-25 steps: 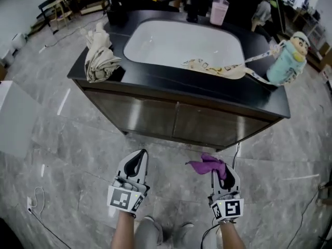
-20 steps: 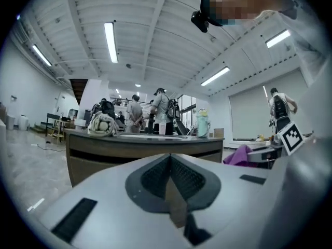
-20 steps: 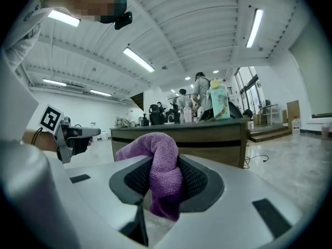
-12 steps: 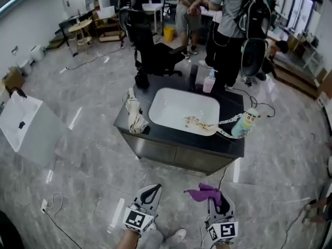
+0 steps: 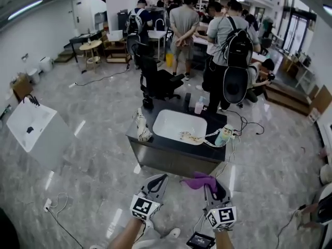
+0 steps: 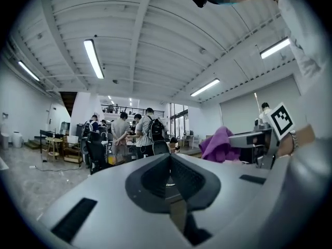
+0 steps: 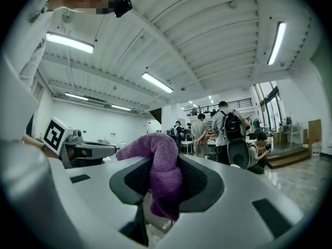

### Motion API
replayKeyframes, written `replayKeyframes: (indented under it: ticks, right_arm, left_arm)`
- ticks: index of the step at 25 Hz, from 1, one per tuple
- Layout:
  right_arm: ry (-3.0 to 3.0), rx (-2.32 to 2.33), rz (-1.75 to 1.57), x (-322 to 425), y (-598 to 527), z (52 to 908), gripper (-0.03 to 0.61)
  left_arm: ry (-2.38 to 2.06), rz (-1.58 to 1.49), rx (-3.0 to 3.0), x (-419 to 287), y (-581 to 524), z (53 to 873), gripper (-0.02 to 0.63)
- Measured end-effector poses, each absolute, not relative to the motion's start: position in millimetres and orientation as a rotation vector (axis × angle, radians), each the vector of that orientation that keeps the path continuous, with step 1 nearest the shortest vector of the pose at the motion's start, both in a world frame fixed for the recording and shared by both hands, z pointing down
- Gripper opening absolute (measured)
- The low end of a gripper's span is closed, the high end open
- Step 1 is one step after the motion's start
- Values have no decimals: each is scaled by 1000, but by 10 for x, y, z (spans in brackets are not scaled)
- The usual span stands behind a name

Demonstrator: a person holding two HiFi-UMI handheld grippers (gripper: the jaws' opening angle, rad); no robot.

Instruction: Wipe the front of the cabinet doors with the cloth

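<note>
Well, my right claw point(image 5: 211, 184) is clamped on the purple cloth point(image 5: 199, 180). The right gripper view shows the cloth bunched between the pads, one end flopping toward 9 o'clock and a fold hanging below. My left claw point(image 5: 157, 182) is pinched together with nothing in it, and it sits just beside the right one at about the same height.

What matters is where the cabinet doors point(image 5: 173, 164) lie from the cloth. They are at 12 o'clock, well apart from both claws, with bare floor point(image 5: 93, 165) between us. The cabinet's front runs roughly from 9 to 3 across my view, its 9 o'clock end a little farther up the picture, so the two doors stand side by side, broadside to me. Judging from the head view, my right claw lines up with the 3 o'clock door and my left with the 9 o'clock one. Neither is clearly nearer, but only the right carries the cloth.

I judge the wiping has not begun. The next move calls for closing that gap straight toward 12 and dropping low, since the doors sit beneath the dark top with its white sink point(image 5: 179, 126). The cloth's loose end should meet the door first — not the claw's hard tips.
</note>
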State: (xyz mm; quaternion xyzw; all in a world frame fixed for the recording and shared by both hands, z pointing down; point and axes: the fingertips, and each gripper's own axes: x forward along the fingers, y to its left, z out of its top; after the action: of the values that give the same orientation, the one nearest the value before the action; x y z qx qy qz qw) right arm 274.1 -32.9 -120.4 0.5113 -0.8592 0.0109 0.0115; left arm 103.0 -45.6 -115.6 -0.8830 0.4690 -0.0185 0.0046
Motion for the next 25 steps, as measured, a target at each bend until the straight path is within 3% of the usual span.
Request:
replayKeyframes:
  ticks: [6, 15, 25]
  right_arm:
    - [-2653, 1585, 29, 2647, 121, -1310, 135]
    - [-2469, 1874, 105, 2393, 309, -1238, 134]
    - [-2314, 2068, 175, 1305, 589, -1128, 132]
  left_arm:
    - [1442, -70, -2830, 1119, -19, -1168, 6]
    - [1233, -74, -2948, 600, -230, -1101, 6]
    - [980, -76, -3074, -187, -358, -1059, 6]
